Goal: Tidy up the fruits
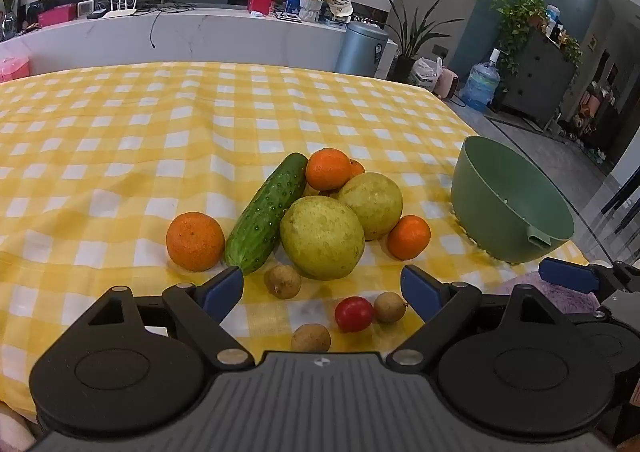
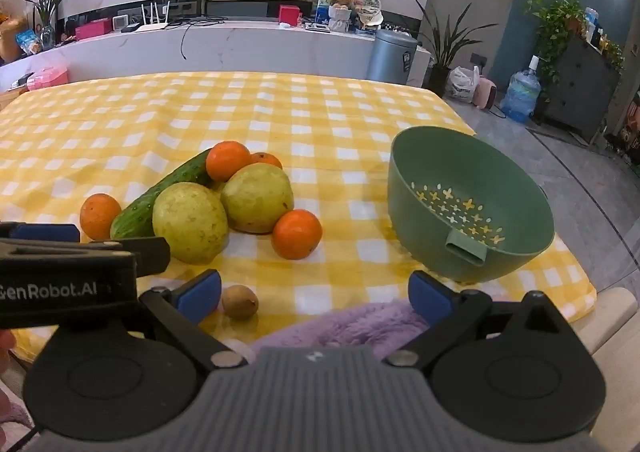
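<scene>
A pile of produce lies on the yellow checked tablecloth point(image 1: 120, 140): a cucumber point(image 1: 266, 214), two yellow-green pears point(image 1: 322, 238), several oranges point(image 1: 195, 241), small brown longans point(image 1: 282, 281) and a cherry tomato point(image 1: 353, 313). A green colander bowl point(image 1: 508, 204) stands to the right of the pile; it also shows in the right wrist view point(image 2: 472, 204), empty. My left gripper point(image 1: 322, 288) is open and empty, just before the pile. My right gripper point(image 2: 314, 292) is open and empty, near the table's front edge between the pile and the bowl.
A purple fluffy cloth point(image 2: 352, 322) lies at the front edge below my right gripper. The table's right edge drops to the floor beside the bowl. A counter, bin point(image 1: 362, 50) and plants stand behind the table.
</scene>
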A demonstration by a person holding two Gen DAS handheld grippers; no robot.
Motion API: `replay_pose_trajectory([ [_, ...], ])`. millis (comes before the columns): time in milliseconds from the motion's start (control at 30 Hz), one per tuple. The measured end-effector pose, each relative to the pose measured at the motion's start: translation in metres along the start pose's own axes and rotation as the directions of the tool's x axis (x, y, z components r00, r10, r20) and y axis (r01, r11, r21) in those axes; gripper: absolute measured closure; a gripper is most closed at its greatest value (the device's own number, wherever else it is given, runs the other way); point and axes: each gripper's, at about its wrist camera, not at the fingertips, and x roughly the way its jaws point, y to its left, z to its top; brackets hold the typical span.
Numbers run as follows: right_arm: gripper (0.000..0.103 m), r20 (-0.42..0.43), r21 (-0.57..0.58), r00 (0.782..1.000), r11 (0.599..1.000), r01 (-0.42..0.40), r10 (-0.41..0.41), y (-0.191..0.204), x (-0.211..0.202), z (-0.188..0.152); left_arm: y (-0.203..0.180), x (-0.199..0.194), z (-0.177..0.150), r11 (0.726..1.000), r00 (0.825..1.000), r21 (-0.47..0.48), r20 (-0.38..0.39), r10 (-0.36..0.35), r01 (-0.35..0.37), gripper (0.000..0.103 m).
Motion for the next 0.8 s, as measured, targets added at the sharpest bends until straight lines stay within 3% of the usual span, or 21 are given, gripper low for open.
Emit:
replay_pose_trajectory([
  [800,0.007,0.003,0.005,1.0,1.0,-0.003,0.003,-0.0007,0.0015,-0.0013,-0.0018,-0.0007,-0.0006,1.0,1.0,0.005,0.004,0.018,-0.018,0.0],
])
